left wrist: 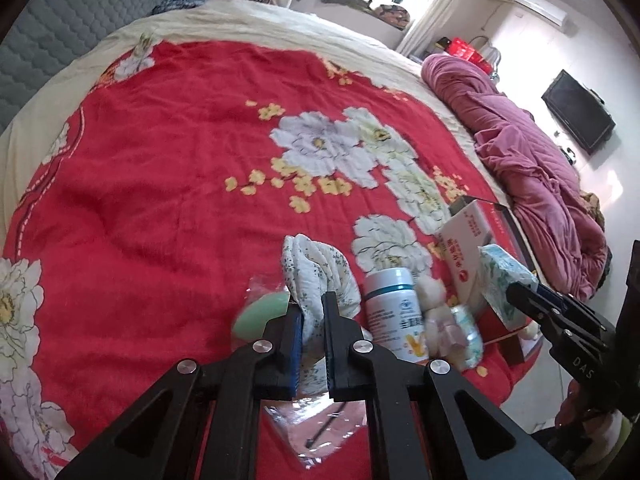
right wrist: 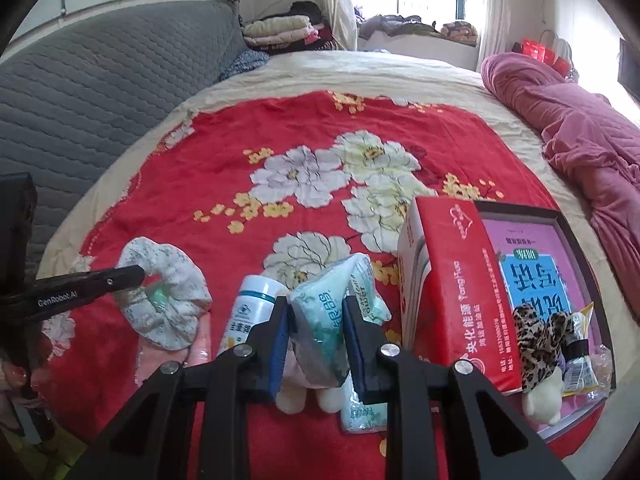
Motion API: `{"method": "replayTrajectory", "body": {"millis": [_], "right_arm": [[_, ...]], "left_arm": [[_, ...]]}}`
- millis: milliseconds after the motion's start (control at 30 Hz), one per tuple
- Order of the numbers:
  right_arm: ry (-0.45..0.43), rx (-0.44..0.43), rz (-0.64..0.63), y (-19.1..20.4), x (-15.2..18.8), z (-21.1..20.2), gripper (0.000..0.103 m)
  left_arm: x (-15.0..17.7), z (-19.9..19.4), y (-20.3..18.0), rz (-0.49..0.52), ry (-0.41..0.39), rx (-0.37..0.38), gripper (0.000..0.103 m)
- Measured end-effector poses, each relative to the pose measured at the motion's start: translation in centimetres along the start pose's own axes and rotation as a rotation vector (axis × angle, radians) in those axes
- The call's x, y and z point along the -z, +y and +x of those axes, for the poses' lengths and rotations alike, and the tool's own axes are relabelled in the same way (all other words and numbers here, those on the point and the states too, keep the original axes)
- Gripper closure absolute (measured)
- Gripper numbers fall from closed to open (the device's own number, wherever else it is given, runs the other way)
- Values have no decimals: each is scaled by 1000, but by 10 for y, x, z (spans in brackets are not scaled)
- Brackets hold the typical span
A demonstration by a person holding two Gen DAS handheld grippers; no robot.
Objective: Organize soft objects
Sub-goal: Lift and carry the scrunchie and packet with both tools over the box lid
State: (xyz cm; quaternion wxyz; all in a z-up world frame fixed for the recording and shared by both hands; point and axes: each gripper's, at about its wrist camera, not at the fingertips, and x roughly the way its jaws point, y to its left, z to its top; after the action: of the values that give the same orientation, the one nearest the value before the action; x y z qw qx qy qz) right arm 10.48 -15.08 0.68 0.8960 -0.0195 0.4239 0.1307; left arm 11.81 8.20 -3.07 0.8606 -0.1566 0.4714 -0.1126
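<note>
Both grippers are busy: left gripper (left wrist: 312, 312) pinches the floral cloth (left wrist: 316, 276), right gripper (right wrist: 316, 320) clamps a tissue pack (right wrist: 320, 320), probably bound for the tray (right wrist: 576, 232) at three o'clock.

Plush toy (right wrist: 304, 394) mostly hidden behind tissue pack (right wrist: 320, 332); bottle (left wrist: 394, 312) label blurred.

White floral cloth (left wrist: 316, 280), crumpled, pinched at lower end between left tongs (left wrist: 312, 312), bunched above red bedspread. Pale green tissue pack (right wrist: 320, 320), squeezed upright in right tongs (right wrist: 316, 316). Small cream plush (left wrist: 434, 304) beside white bottle. Leopard-print plush (right wrist: 540, 340) lying in tray.
</note>
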Motion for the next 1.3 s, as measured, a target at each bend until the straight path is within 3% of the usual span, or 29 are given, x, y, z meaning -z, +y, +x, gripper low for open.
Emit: {"method": "replayTrajectory", "body": {"millis": [700, 1300], "right_arm": [[-125, 0, -35, -8, -19, -80, 76], [-204, 53, 34, -92, -13, -131, 77]], "left_arm": [[-19, -62, -114, 182, -100, 29, 94], [-27, -46, -232, 304, -100, 104, 94]]}}
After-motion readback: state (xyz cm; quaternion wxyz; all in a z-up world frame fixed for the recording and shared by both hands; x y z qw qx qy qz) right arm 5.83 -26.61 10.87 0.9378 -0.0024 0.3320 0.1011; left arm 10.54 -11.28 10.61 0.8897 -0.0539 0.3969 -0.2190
